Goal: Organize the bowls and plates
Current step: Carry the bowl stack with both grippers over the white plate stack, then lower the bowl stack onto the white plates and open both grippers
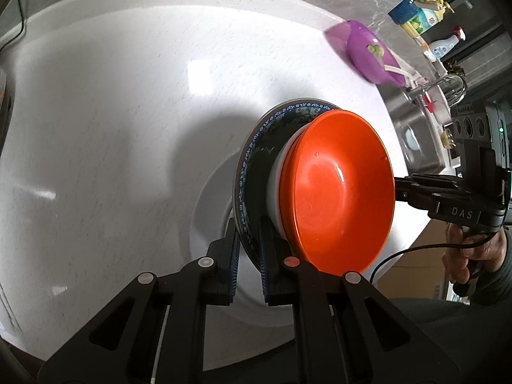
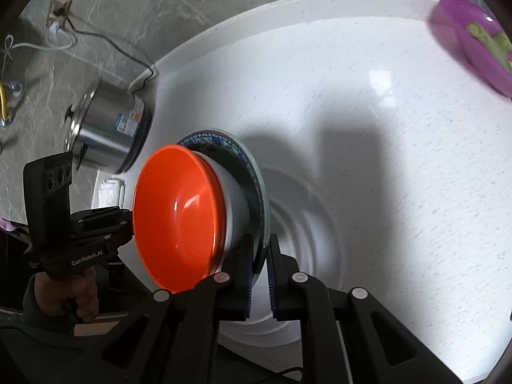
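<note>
A plate with a blue patterned rim [image 1: 252,147] [image 2: 256,172] is held above the white counter, tilted in both views. My left gripper [image 1: 249,251] is shut on one side of its rim. My right gripper [image 2: 260,268] is shut on the opposite side. On the plate rests an orange bowl [image 1: 339,192] [image 2: 179,214] with a white outside. Each gripper shows in the other's view past the bowl, the right gripper [image 1: 398,188] and the left gripper [image 2: 129,220], each with a hand on its handle. A white plate [image 1: 211,211] [image 2: 307,224] lies on the counter underneath.
A purple plate [image 1: 371,51] [image 2: 473,35] with green scraps lies near the counter's far edge. A steel pot [image 2: 108,131] stands on the counter's other side by a cable. A steel sink [image 1: 412,121] with a faucet [image 1: 448,86] and several bottles [image 1: 416,12] lie beyond the purple plate.
</note>
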The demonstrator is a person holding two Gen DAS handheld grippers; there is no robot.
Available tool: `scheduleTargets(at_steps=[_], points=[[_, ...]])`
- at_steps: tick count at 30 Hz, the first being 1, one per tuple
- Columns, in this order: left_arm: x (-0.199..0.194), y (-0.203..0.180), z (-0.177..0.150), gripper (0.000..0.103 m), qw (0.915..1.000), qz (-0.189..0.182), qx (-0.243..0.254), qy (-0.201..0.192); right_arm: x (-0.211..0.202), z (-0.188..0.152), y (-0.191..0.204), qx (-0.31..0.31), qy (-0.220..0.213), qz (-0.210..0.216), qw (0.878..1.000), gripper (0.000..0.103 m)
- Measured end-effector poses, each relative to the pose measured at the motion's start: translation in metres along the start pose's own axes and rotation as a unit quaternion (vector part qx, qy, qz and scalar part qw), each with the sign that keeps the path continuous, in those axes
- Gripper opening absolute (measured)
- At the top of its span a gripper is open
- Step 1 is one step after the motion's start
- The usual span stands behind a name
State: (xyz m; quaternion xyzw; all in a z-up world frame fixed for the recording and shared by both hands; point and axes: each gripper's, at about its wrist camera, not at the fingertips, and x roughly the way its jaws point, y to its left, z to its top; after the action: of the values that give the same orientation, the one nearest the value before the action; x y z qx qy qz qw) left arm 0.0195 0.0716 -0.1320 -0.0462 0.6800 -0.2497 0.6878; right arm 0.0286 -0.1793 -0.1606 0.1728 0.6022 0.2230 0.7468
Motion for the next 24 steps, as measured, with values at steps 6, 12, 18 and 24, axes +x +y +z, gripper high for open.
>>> scheduleTargets(at_steps=[6,12,18,24], points=[[0.012,0.010,-0.023,0.008,0.9997,0.006,0.013,0.017,0.022,-0.017,0.001,0.018,0.023,-0.011,1.000,0.011],[0.027,0.006,-0.025,0.008,0.9992,0.009,0.029,0.023,0.030,-0.028,-0.006,0.036,0.024,-0.022,0.999,0.011],[0.040,-0.001,-0.021,0.009,0.9988,0.014,0.043,0.020,0.036,-0.034,-0.011,0.042,0.021,-0.034,0.998,0.011],[0.042,-0.006,-0.021,0.010,0.9981,0.022,0.058,0.005,0.036,-0.037,-0.010,0.039,0.015,-0.050,0.998,0.012]])
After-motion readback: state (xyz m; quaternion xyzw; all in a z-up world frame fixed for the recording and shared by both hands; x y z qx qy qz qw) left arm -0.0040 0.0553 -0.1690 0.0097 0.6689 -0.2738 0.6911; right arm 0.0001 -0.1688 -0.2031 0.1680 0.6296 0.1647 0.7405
